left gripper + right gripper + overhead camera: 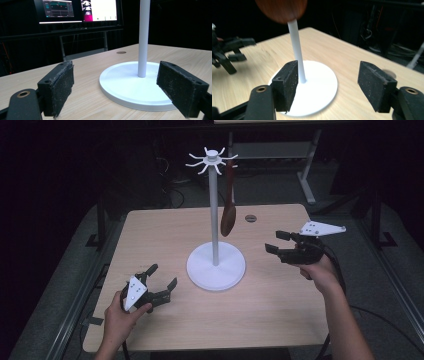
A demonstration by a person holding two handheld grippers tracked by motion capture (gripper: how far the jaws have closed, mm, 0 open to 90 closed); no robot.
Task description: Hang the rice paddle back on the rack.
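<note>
A white stand [214,210] with a round base [216,266] and hooks at its top rises from the middle of the table. From one hook hangs a brown wooden spoon [228,215], bowl downward [280,10]. My left gripper [162,277] is open near the table's front left, jaws pointing at the base [130,87], nothing between them. My right gripper [278,242] is open to the right of the stand, empty, aimed at the pole [297,50]. The left gripper [234,52] appears beyond the base in the right gripper view.
The light wooden table [150,235] has a round cable hole [250,218] at its back right. Dark floor, cables and another table's legs [307,170] lie behind. Lit monitors [80,10] stand beyond the table's far edge.
</note>
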